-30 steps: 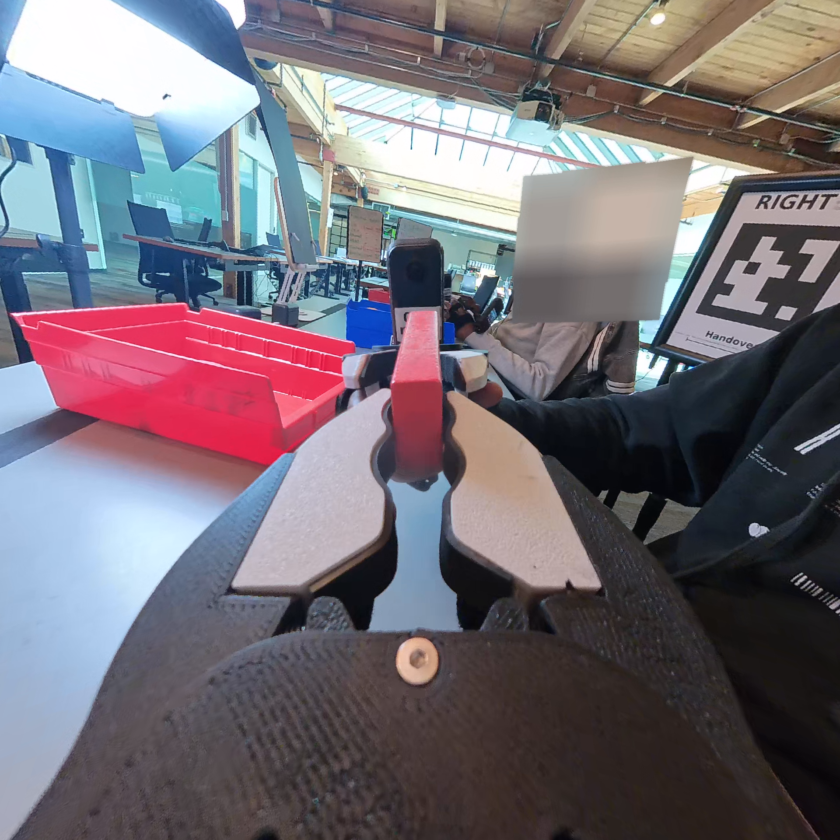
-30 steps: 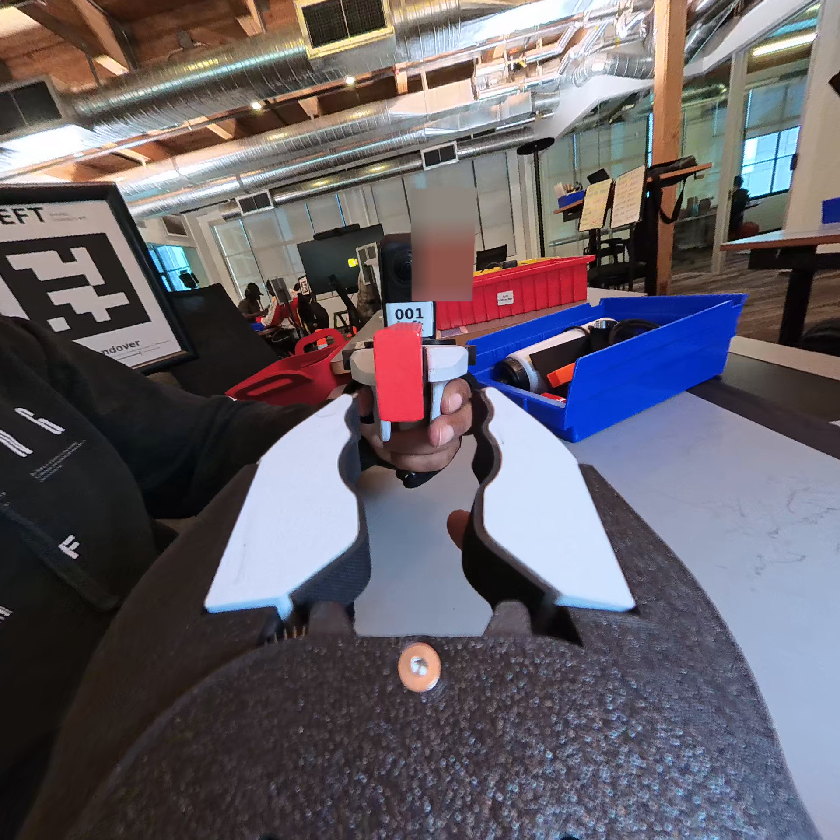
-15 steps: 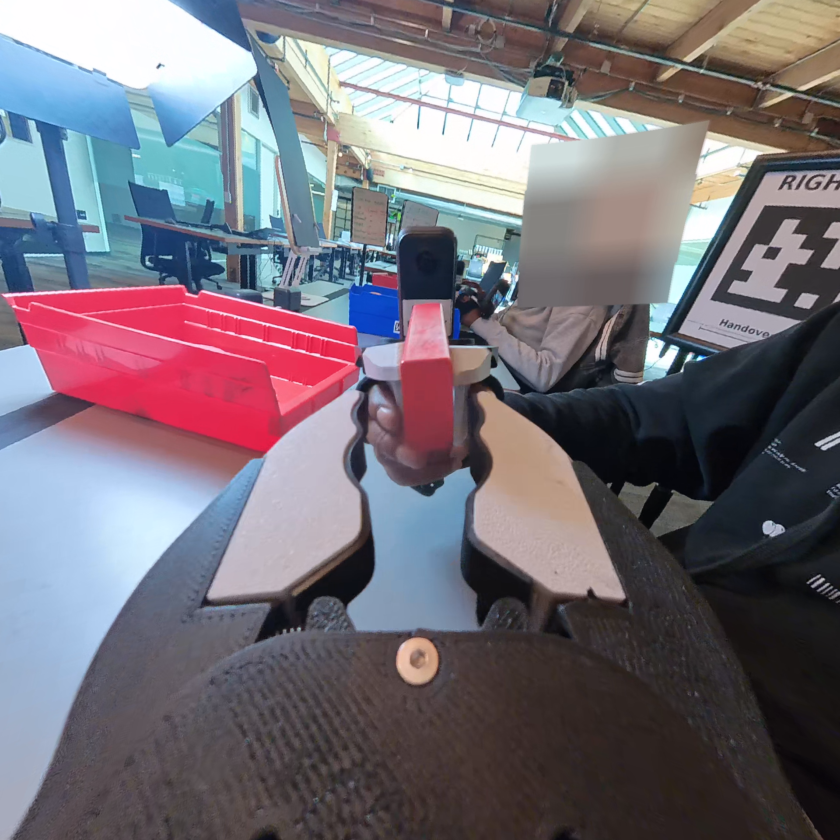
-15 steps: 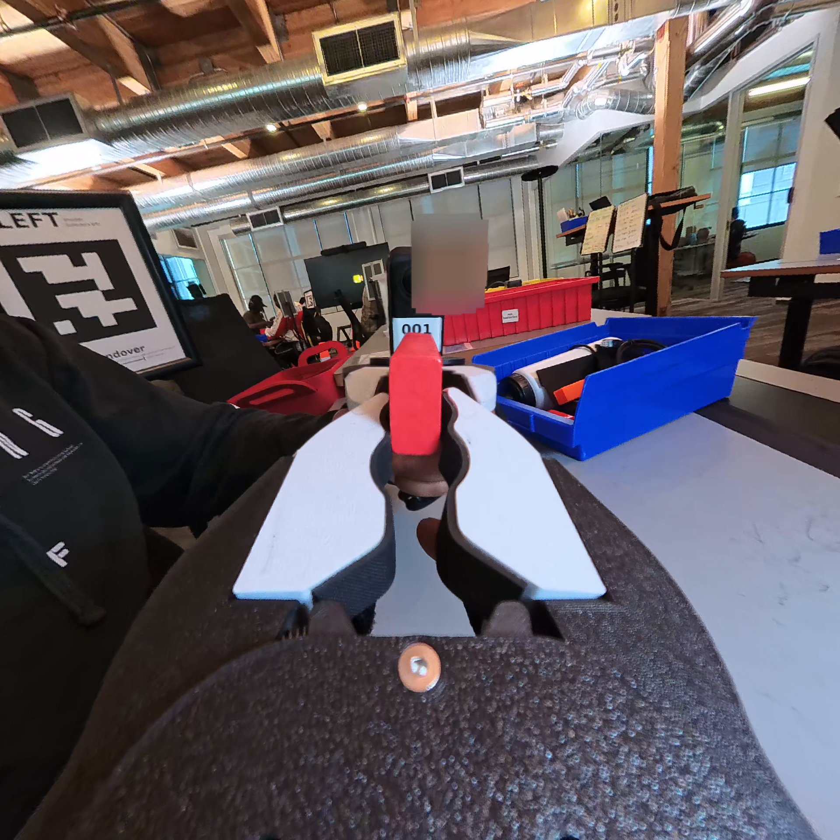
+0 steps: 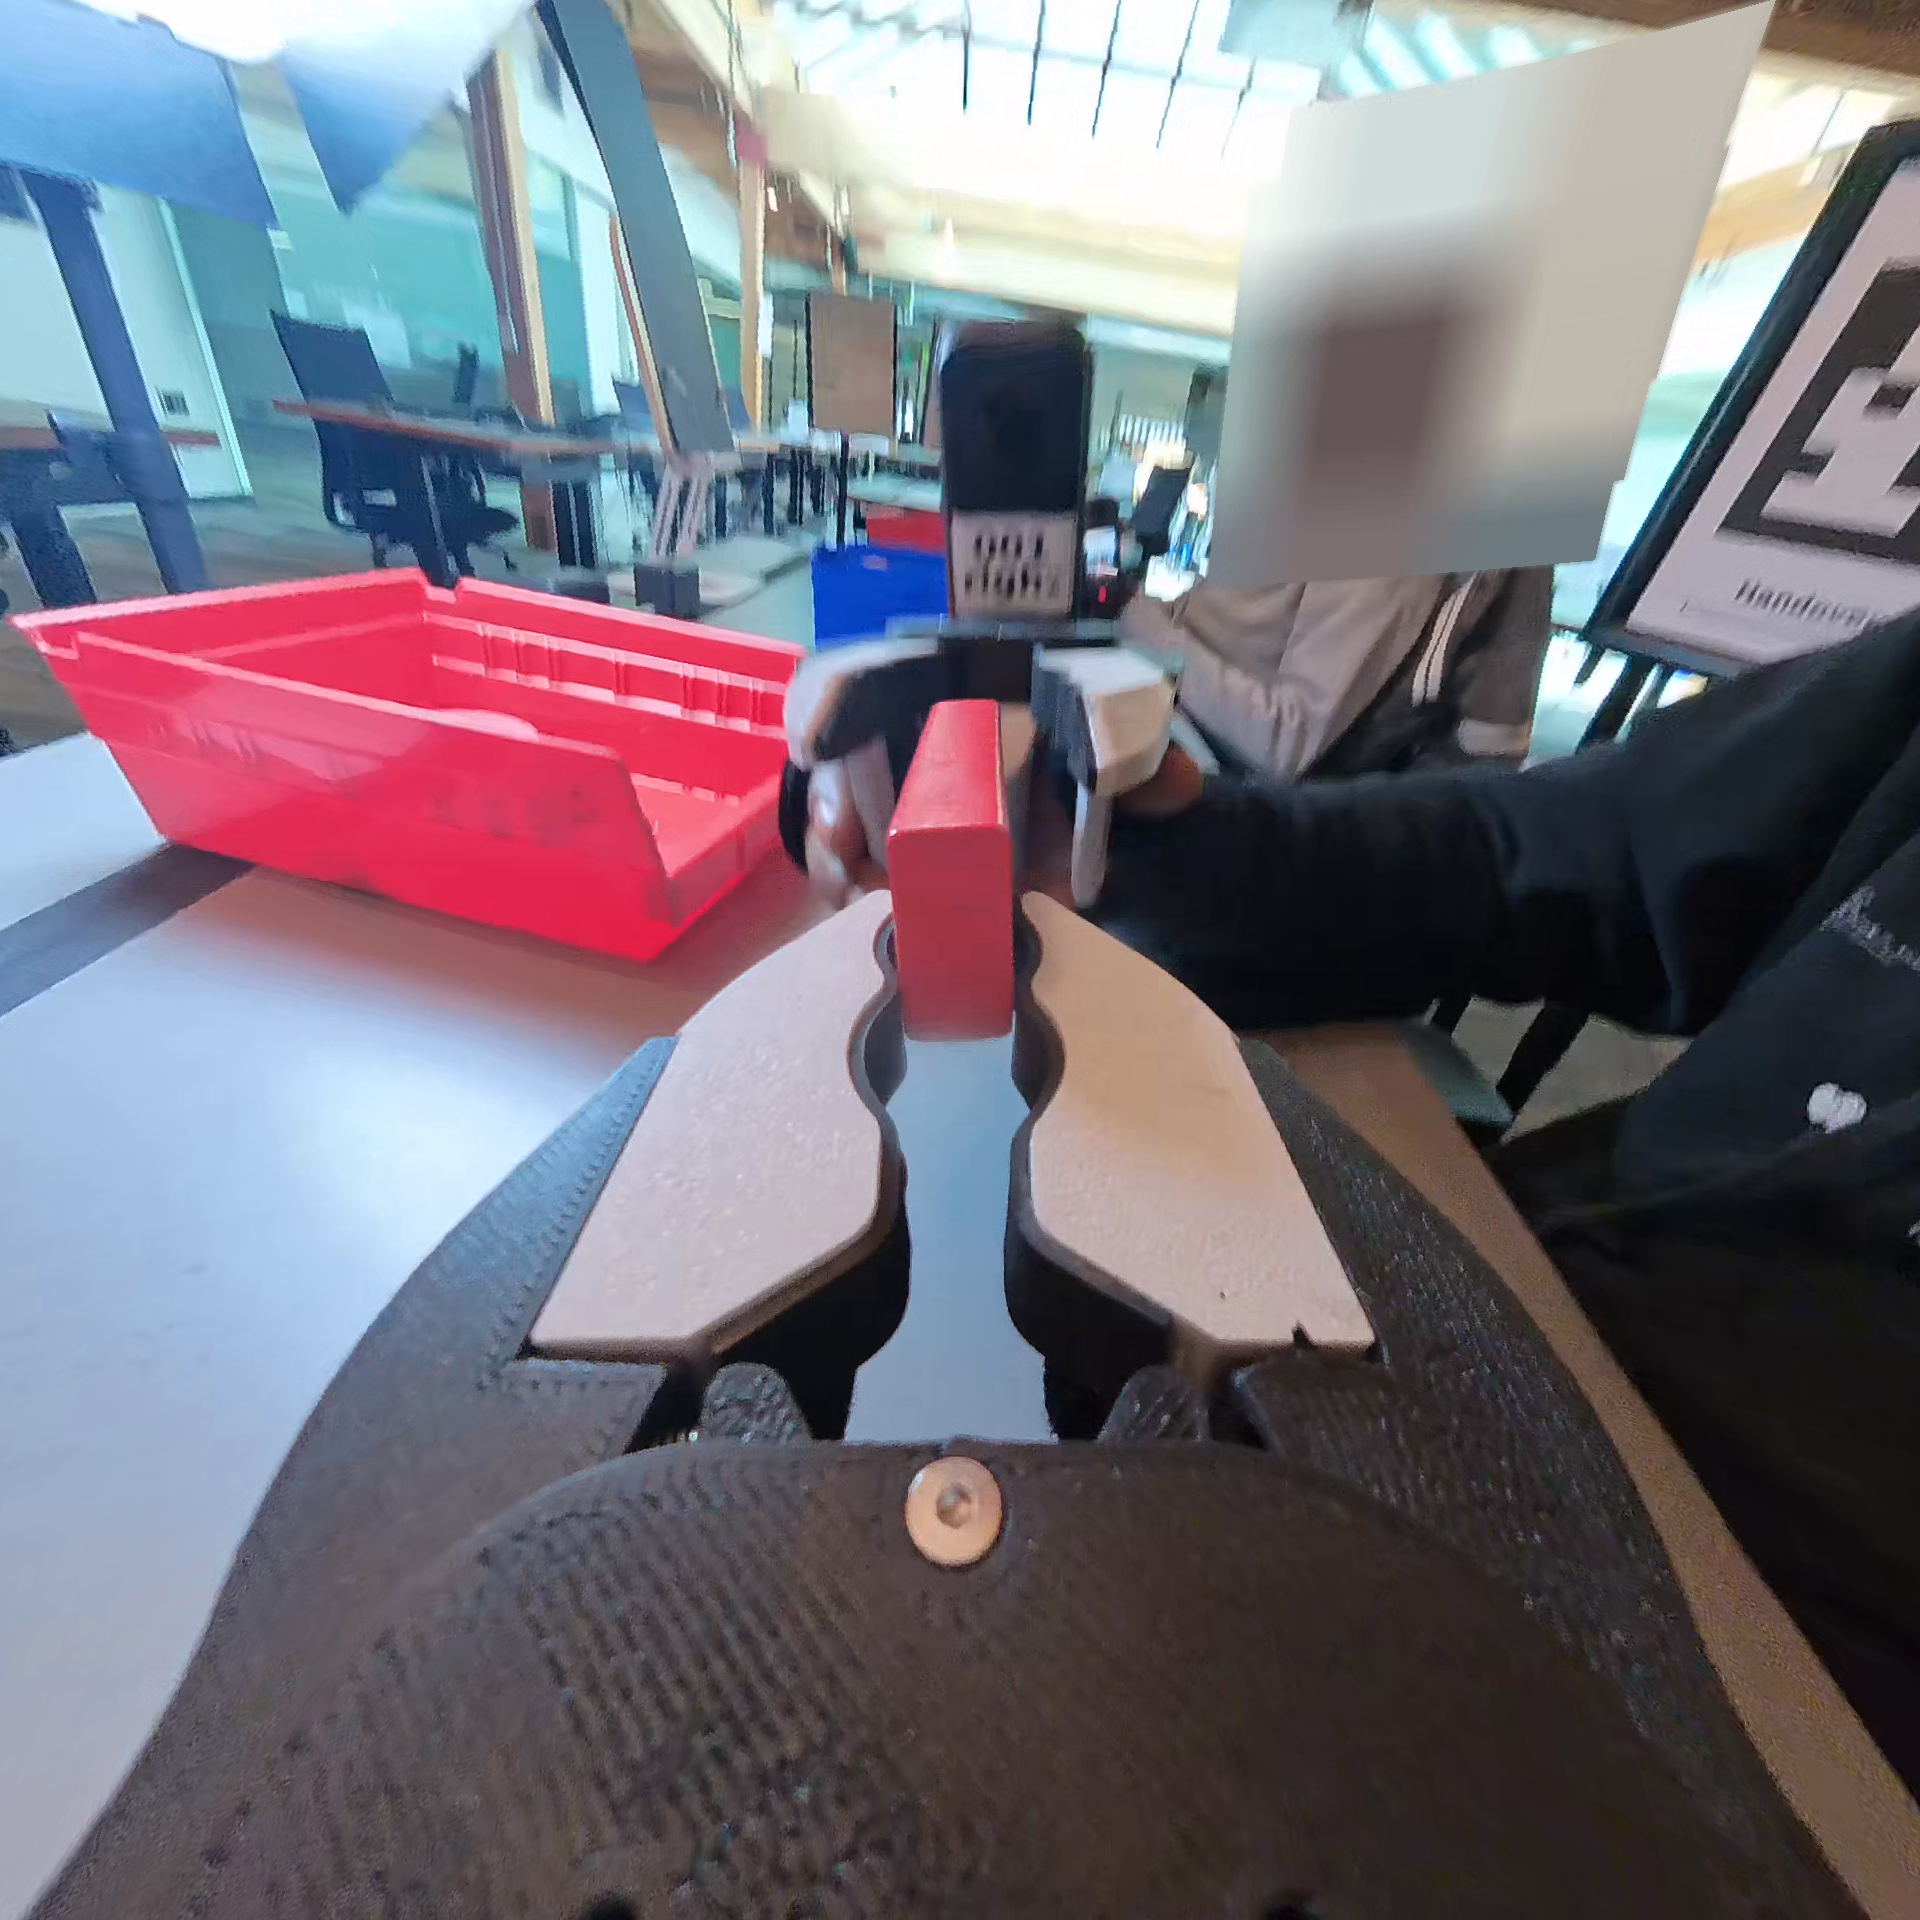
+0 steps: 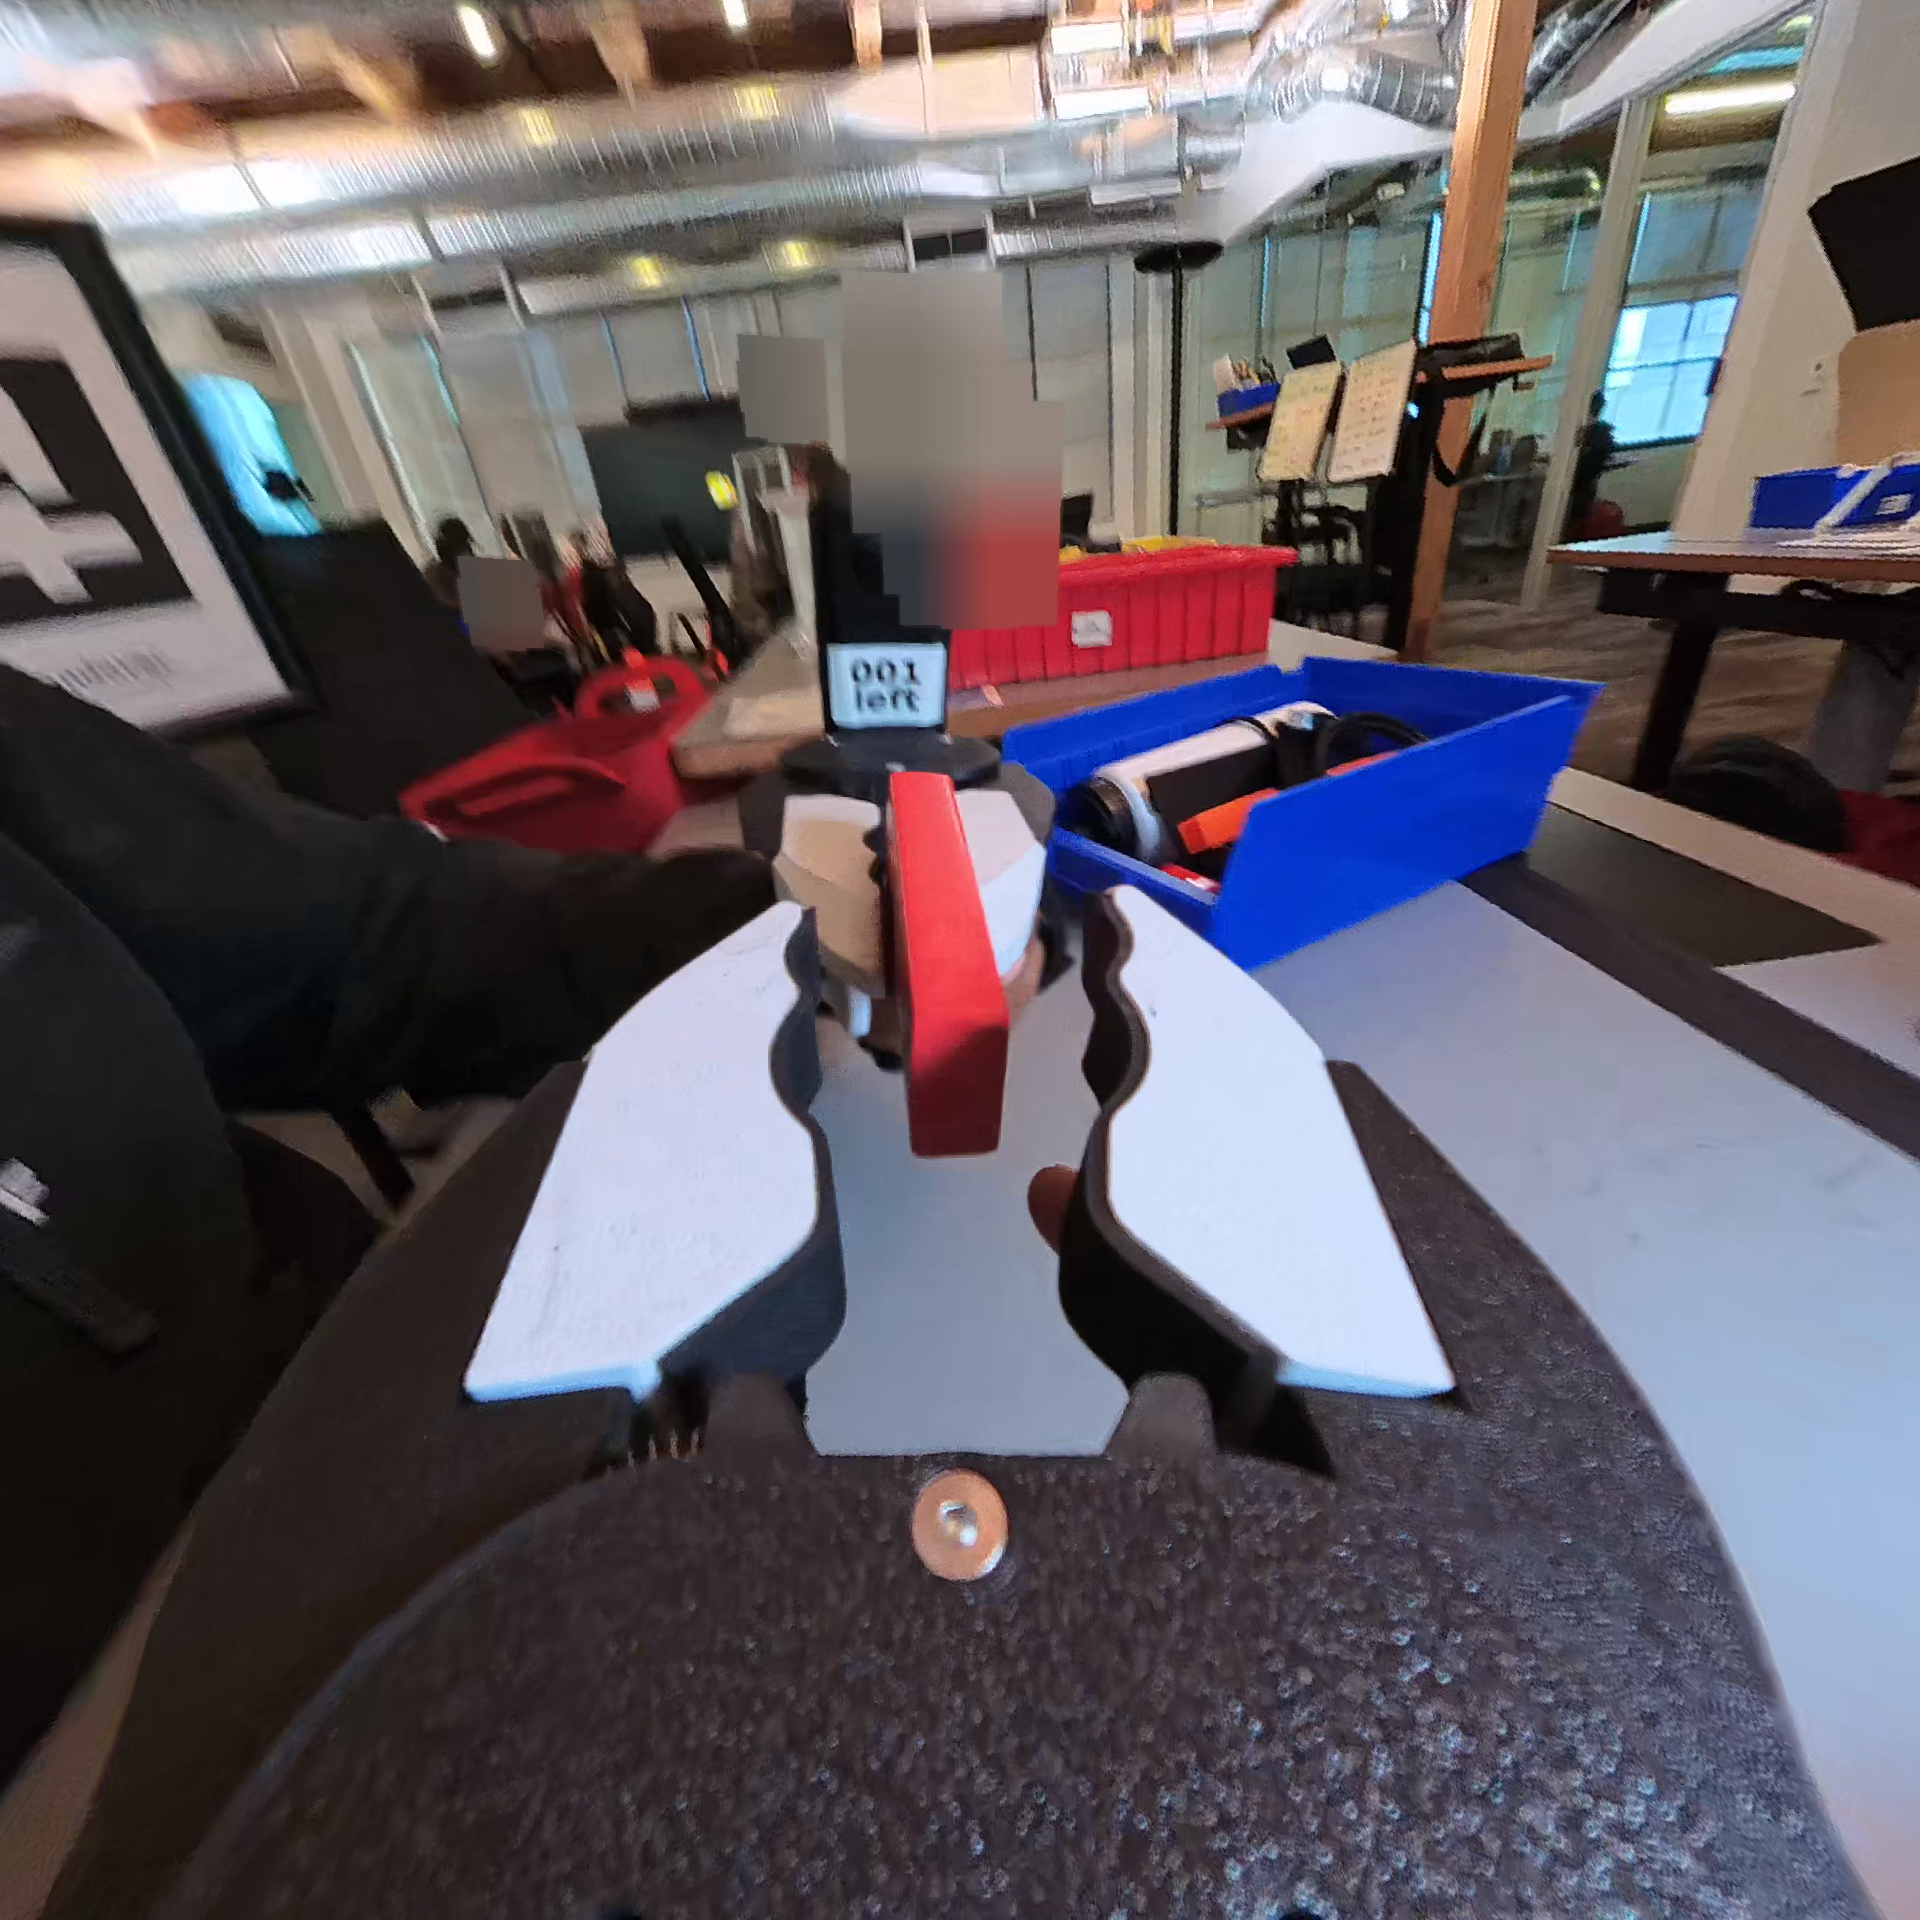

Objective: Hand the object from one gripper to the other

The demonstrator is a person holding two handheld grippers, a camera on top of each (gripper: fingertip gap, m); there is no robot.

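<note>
A red rectangular block [image 5: 951,873] is held up over the grey table [image 5: 208,1143]. My left gripper [image 5: 954,925] is shut on its near end, fingertips pressed to both sides. The block also shows in the right wrist view [image 6: 945,977], reaching in between my right gripper's fingers without touching them. My right gripper [image 6: 951,914] is open, with a clear gap on each side of the block. In the left wrist view the right gripper [image 5: 966,727] sits just beyond the block, jaws spread. In the right wrist view the left gripper [image 6: 914,862] grips the block's far end.
A red bin [image 5: 416,748] stands on the table to the left. A blue bin [image 6: 1351,810] holding a white cylinder and other items stands to the right. Framed marker boards [image 5: 1818,468] [image 6: 83,520] and a black sleeve [image 5: 1455,883] are close by. The grippers are tip to tip, or close to it.
Half a second ago my right gripper was shut on the block and my left was open. Now my left is shut on it and my right has opened. Both views are blurred by motion.
</note>
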